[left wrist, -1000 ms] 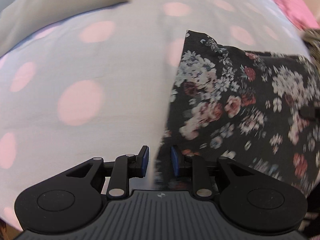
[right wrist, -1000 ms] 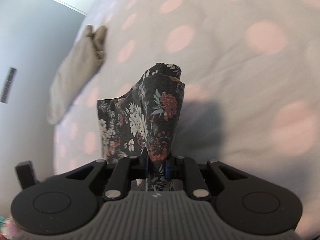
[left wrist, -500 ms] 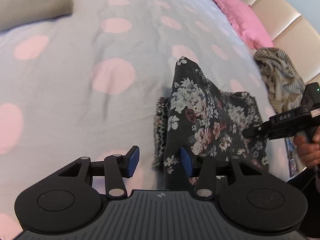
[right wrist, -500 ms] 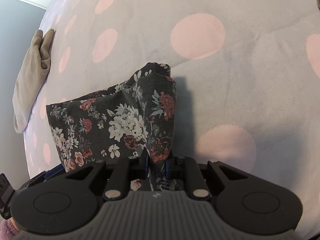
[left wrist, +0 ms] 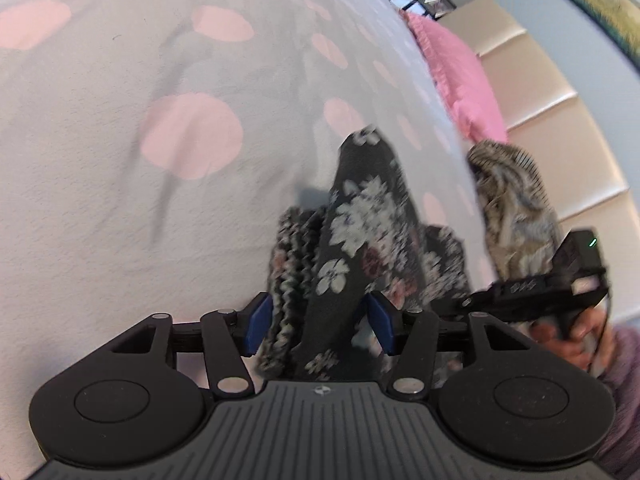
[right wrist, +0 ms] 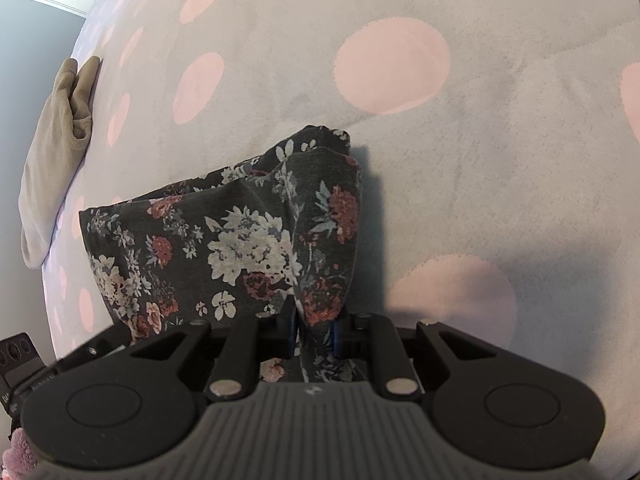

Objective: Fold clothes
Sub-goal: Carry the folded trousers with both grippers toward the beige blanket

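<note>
Right gripper [right wrist: 314,334]: fingers pinched on a fold of the floral garment [right wrist: 240,248]. Left gripper [left wrist: 316,326]: fingers apart, straddling bunched cloth. Garment: dark, white and red blossoms, on the pink-dotted blanket [right wrist: 500,152].

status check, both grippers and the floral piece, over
Left gripper open, floral garment between its jaws. Right gripper shut on the garment's corner, fabric lifted off the dotted blanket. Striped garment lies just beyond, not blocking.
</note>
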